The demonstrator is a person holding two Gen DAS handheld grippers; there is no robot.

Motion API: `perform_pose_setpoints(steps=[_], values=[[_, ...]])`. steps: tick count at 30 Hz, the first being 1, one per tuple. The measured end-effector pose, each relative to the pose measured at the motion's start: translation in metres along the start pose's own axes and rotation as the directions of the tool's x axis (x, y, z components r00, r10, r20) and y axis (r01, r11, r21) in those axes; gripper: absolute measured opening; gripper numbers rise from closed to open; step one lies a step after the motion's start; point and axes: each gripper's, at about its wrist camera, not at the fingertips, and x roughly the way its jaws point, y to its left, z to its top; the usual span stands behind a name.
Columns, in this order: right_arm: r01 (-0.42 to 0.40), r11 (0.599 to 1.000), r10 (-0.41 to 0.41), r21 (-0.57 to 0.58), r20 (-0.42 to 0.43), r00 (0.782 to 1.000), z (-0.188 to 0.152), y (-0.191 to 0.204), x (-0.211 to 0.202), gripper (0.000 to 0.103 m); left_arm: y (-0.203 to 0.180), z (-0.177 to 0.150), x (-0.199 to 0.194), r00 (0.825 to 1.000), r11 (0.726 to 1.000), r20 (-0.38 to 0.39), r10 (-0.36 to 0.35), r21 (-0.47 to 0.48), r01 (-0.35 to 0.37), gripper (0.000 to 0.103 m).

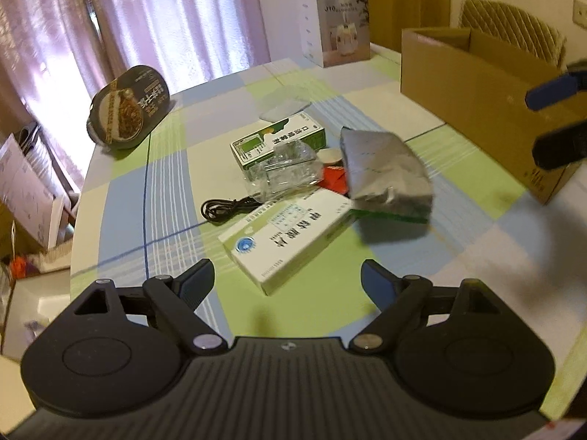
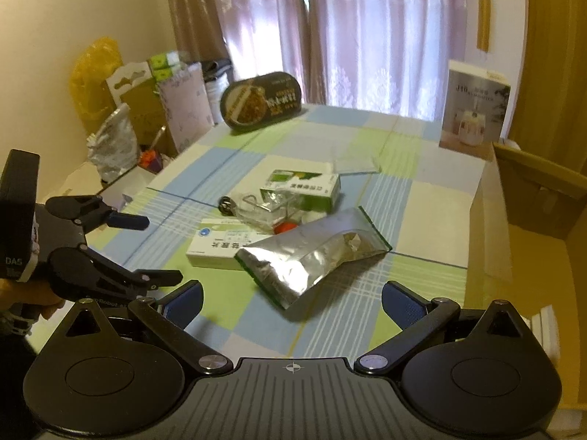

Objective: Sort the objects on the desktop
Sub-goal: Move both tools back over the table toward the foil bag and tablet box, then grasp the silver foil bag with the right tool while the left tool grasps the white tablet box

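A small heap lies mid-table: a silver foil pouch [image 1: 385,172] [image 2: 315,253], a white medicine box [image 1: 286,234] [image 2: 220,245], a green-and-white box [image 1: 279,143] [image 2: 304,187], crumpled clear plastic packaging [image 1: 286,172] [image 2: 264,209], a black cable [image 1: 220,209], a red item [image 1: 335,179] [image 2: 286,226] and a small white cap [image 1: 329,155]. My left gripper [image 1: 288,280] [image 2: 156,249] hovers open just short of the white box. My right gripper [image 2: 291,302] [image 1: 543,124] is open too, near the foil pouch, holding nothing.
An open cardboard box [image 1: 484,106] [image 2: 491,212] stands at the table's right side. A dark oval food container [image 1: 128,106] [image 2: 262,101] and a white product carton [image 1: 335,25] [image 2: 473,110] stand at the far edge. Bags and boxes clutter the floor [image 2: 121,124] beyond the left edge.
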Motion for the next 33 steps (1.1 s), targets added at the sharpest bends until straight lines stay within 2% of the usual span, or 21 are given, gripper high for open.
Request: perform_pose_setpoints(steps=[5,12,15,20,25,29,33], values=[[0.023,0.997,-0.02,0.071,-0.042,0.999,0.01,-0.008,0.028,0.101,0.011,0.007,0.027,1.0,1.0,0.014,-0.021,0.023,0.02,0.087],[0.044,0.979,-0.03,0.199,-0.073,0.997,0.028,-0.021,0.069,0.101,0.028,0.017,0.061,0.998,0.998,0.016,-0.053,-0.037,0.054,0.087],[0.05,0.971,-0.029,0.232,-0.094,0.995,0.035,-0.024,0.089,0.101,0.031,0.025,0.067,0.998,0.998,0.036,-0.044,-0.041,0.045,0.088],[0.083,0.94,-0.041,0.33,-0.134,0.99,0.044,-0.034,0.12,0.101,0.042,0.033,0.076,0.998,0.993,0.037,-0.041,-0.108,0.045,0.088],[0.117,0.925,-0.054,0.363,-0.179,0.982,0.049,-0.04,0.147,0.101,0.049,0.035,0.078,0.997,0.982,0.042,-0.063,-0.175,0.069,0.088],[0.151,0.915,-0.079,0.374,-0.202,0.976,0.05,-0.044,0.162,0.101,0.048,0.037,0.075,0.995,0.979,0.061,-0.081,-0.182,0.09,0.088],[0.164,0.898,-0.071,0.409,-0.233,0.97,0.047,-0.053,0.172,0.1,0.048,0.037,0.076,0.995,0.98,0.056,-0.087,-0.172,0.095,0.088]])
